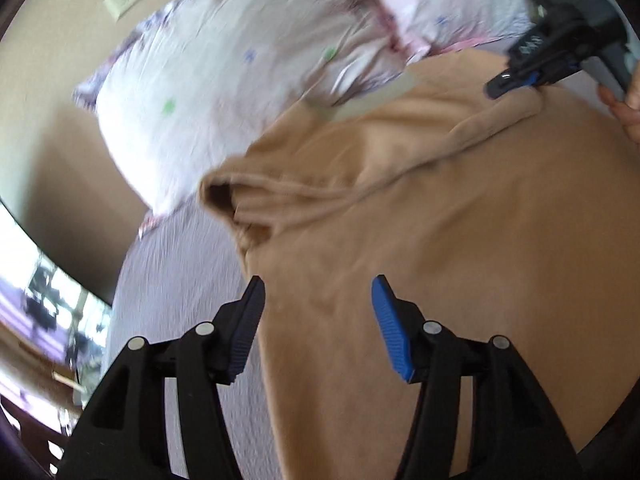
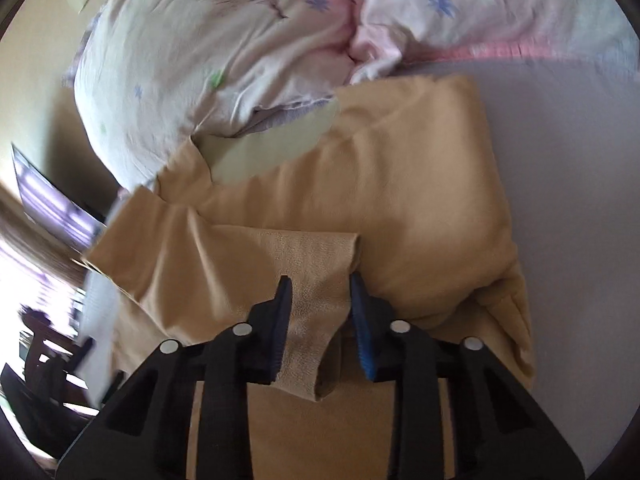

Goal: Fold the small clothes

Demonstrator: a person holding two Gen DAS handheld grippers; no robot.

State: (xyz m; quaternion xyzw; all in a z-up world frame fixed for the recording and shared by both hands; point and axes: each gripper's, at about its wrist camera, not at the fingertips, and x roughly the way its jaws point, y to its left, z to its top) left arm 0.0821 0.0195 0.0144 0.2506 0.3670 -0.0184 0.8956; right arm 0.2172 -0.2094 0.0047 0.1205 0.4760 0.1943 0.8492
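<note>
While one tan garment point(image 1: 460, 240) lies spread on the lavender bedsheet point(image 1: 172, 280), two grippers work over it. The left gripper point(image 1: 318, 300) hovers above the cloth near its left edge with its fingers wide apart and nothing between them. The right gripper point(image 2: 320, 292) has its fingers drawn narrow on a folded strip of the same tan garment point(image 2: 400, 184); in the left wrist view the right gripper point(image 1: 516, 78) pinches a raised ridge of cloth at the far side. Each gripper has two black fingers, with ribbed blue pads point(image 1: 390, 332) showing on the inner faces. The fabric looks soft, matte and fleecy, gathered into long creases, with one open cuff point(image 1: 220, 196) curling at the left. Two white pillows point(image 2: 192, 68) printed with small blue and green flowers sit beyond, edged in pink.
</note>
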